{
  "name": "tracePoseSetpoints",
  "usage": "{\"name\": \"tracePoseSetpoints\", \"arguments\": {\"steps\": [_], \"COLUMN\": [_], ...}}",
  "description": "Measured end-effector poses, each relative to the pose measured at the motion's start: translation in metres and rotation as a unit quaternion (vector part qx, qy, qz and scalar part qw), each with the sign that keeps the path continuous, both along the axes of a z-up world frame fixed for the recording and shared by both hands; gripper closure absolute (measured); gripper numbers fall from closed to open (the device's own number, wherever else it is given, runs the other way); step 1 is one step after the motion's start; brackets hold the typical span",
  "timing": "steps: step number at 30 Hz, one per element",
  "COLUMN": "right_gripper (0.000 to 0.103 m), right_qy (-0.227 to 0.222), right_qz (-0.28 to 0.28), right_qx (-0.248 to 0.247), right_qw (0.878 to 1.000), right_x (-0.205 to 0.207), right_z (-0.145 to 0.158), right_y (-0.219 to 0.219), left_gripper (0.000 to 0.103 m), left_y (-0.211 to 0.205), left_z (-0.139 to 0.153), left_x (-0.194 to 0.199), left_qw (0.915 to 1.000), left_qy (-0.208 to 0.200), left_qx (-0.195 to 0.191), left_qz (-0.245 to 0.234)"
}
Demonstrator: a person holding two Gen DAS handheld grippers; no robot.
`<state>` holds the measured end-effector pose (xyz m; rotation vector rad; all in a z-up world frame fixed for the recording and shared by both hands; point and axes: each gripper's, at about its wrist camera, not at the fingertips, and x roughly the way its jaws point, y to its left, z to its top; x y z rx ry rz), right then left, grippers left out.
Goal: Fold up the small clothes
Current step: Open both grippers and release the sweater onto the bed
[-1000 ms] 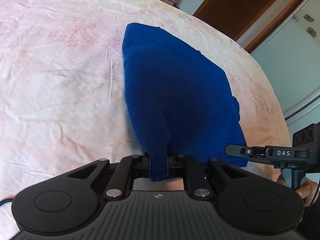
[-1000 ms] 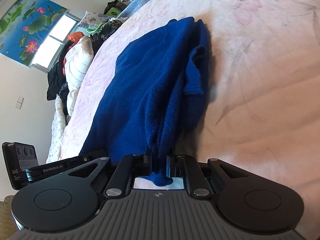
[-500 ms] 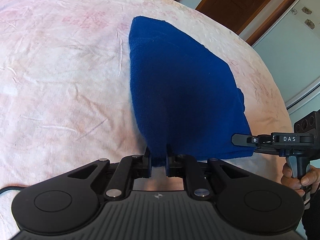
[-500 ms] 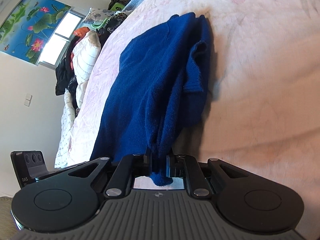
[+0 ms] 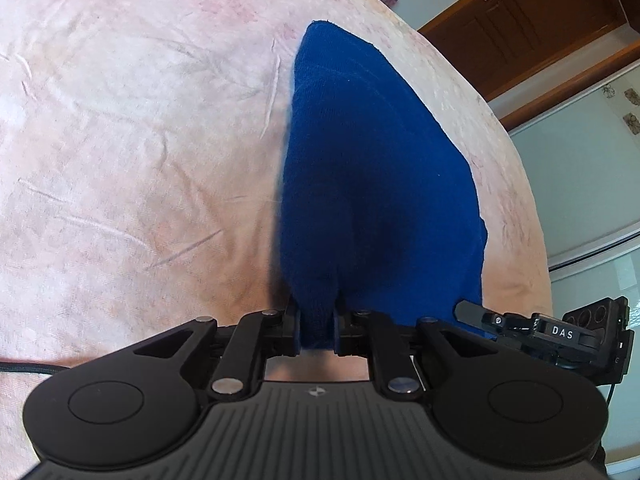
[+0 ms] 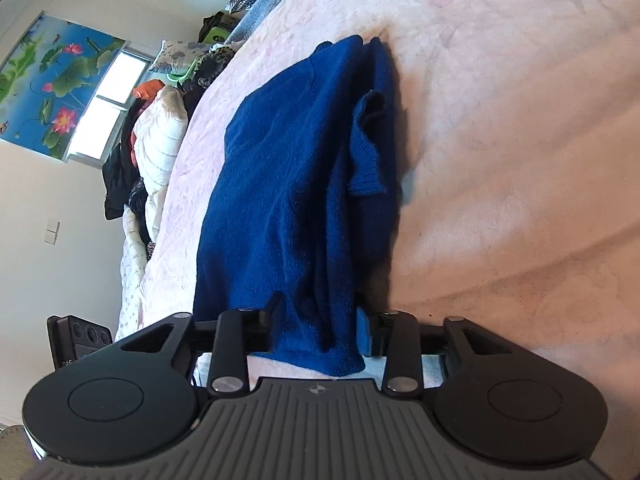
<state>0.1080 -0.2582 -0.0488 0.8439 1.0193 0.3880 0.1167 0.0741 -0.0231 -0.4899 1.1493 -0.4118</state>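
Observation:
A dark blue knitted garment (image 5: 360, 160) lies folded lengthwise on the pink floral bedsheet (image 5: 120, 140). My left gripper (image 5: 318, 320) is shut on its near edge, and the cloth bunches between the pads. In the right wrist view the same garment (image 6: 288, 180) runs away from me with a sleeve cuff folded on top. My right gripper (image 6: 318, 316) has its jaws opening. The garment's near corner hangs loosely between the spread fingers, and the pads no longer press it. The right gripper (image 5: 520, 328) also shows low at the right of the left wrist view.
A wooden door (image 5: 540, 32) and a pale wardrobe (image 5: 592, 180) stand beyond the bed's far right edge. Pillows and heaped clothes (image 6: 160, 140) line the bed's side under a window with a lotus picture (image 6: 52, 80). A black cable (image 5: 24, 368) lies at the left.
The right gripper's jaws have spread apart and released their pinch on the garment's corner. Both grippers sank slightly toward the bed; the left one still grips.

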Motion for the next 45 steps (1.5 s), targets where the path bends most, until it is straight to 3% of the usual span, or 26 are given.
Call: {"name": "tracePoseSetpoints", "arguments": {"steps": [6,10,14,16,22,24,28,32,33,36,40,41,44,45], "right_gripper": [0.087,0.087,0.087,0.077,0.066,0.065,0.063,0.031,0.03,0.031,0.033,0.029,0.029,0.029], "right_qy": [-0.017,-0.008,-0.004,-0.004,0.003,-0.017,-0.1,-0.17,-0.176,-0.153,-0.079,-0.099,-0.118,-0.119], "right_qz": [0.047,0.059,0.047,0.042,0.008,-0.03,-0.06,-0.019,-0.008,0.012,0.023,0.019,0.027,0.027], "right_qx": [-0.05,-0.075,-0.055,-0.052,-0.031,-0.046,-0.114,-0.151,-0.153,-0.141,-0.145,-0.144,-0.145,-0.148], "right_qw": [0.997,0.995,0.997,0.998,0.999,0.998,0.987,0.974,0.972,0.978,0.986,0.984,0.982,0.981], "right_x": [-0.004,-0.007,-0.007,-0.009,-0.016,-0.022,-0.038,-0.041,-0.037,-0.017,0.0,-0.006,-0.015,-0.016], "right_z": [0.018,0.017,0.007,0.007,0.009,0.018,0.055,0.082,0.084,0.07,0.031,0.028,0.027,0.028], "right_y": [0.016,0.011,0.009,0.009,-0.001,-0.007,-0.004,0.028,0.035,0.056,0.071,0.072,0.074,0.074], "left_gripper": [0.094,0.094,0.093,0.093,0.088,0.086,0.086,0.086,0.086,0.085,0.085,0.085,0.085,0.085], "left_y": [-0.025,-0.029,-0.03,-0.031,-0.03,-0.028,-0.028,-0.044,-0.05,-0.061,-0.06,-0.056,-0.044,-0.041], "left_z": [0.032,0.032,0.023,0.022,0.021,0.025,0.041,0.059,0.06,0.054,0.051,0.053,0.058,0.06], "left_x": [-0.021,-0.03,-0.027,-0.027,-0.026,-0.03,-0.048,-0.065,-0.066,-0.065,-0.079,-0.085,-0.099,-0.101], "left_qw": [0.99,0.9864,0.9856,0.9848,0.984,0.9828,0.9716,0.9474,0.9432,0.9429,0.9293,0.9278,0.9152,0.916], "left_qy": [-0.074,-0.08,-0.074,-0.077,-0.082,-0.088,-0.123,-0.195,-0.205,-0.206,-0.225,-0.231,-0.252,-0.256], "left_qx": [0.112,0.129,0.139,0.143,0.148,0.155,0.198,0.253,0.26,0.26,0.292,0.293,0.314,0.309], "left_qz": [-0.043,-0.064,-0.06,-0.061,-0.058,-0.049,-0.039,-0.021,-0.024,-0.031,-0.012,-0.01,0.007,0.013]}}
